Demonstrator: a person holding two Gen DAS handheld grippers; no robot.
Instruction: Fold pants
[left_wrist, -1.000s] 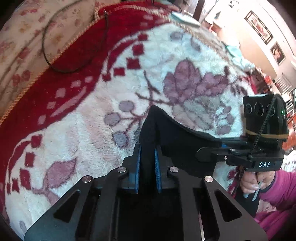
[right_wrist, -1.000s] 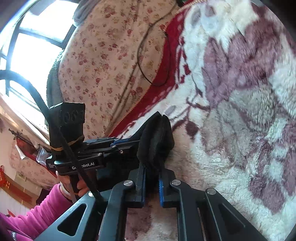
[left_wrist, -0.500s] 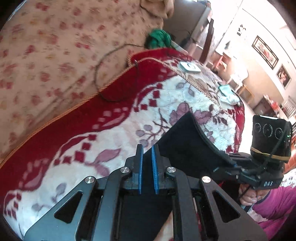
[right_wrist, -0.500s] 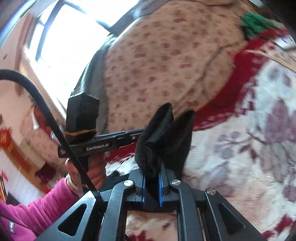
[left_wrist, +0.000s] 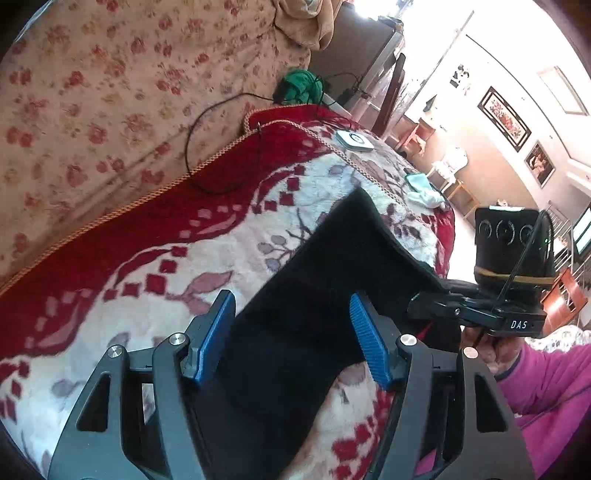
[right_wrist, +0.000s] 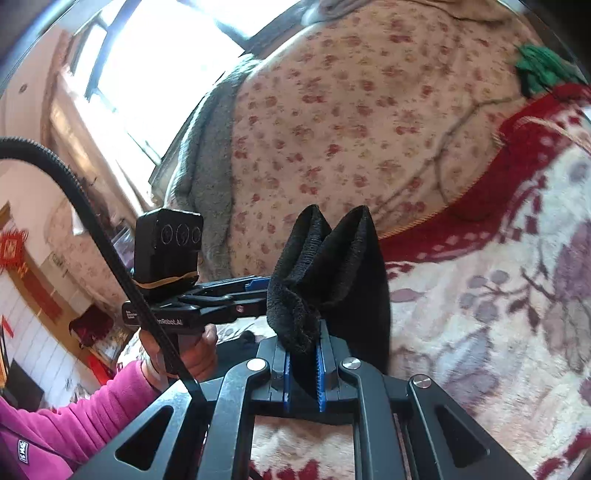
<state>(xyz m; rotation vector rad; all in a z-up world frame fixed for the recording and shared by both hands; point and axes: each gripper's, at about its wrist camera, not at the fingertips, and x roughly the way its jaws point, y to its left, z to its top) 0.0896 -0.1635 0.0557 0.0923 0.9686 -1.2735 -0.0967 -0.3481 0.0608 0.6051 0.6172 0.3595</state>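
While the person stands over a bed spread with a red and cream floral blanket (left_wrist: 229, 251), the left gripper (left_wrist: 291, 338) has its blue pads spread wide, gripping nothing. The black pants (left_wrist: 325, 280) lie between those open pads, apparently loose, though whether the cloth touches either pad is hard to tell. From there the fabric runs as a taut band up and to the right, its long axis leading toward the right gripper (right_wrist: 303, 363), seen side-on at the frame's edge. That makes the right gripper the only one holding: its pads are clamped on a bunched, doubled edge of the pants, which stands up in two peaks above them. Only the right wrist view shows this pinch clearly; only the left shows the slack span over the blanket.
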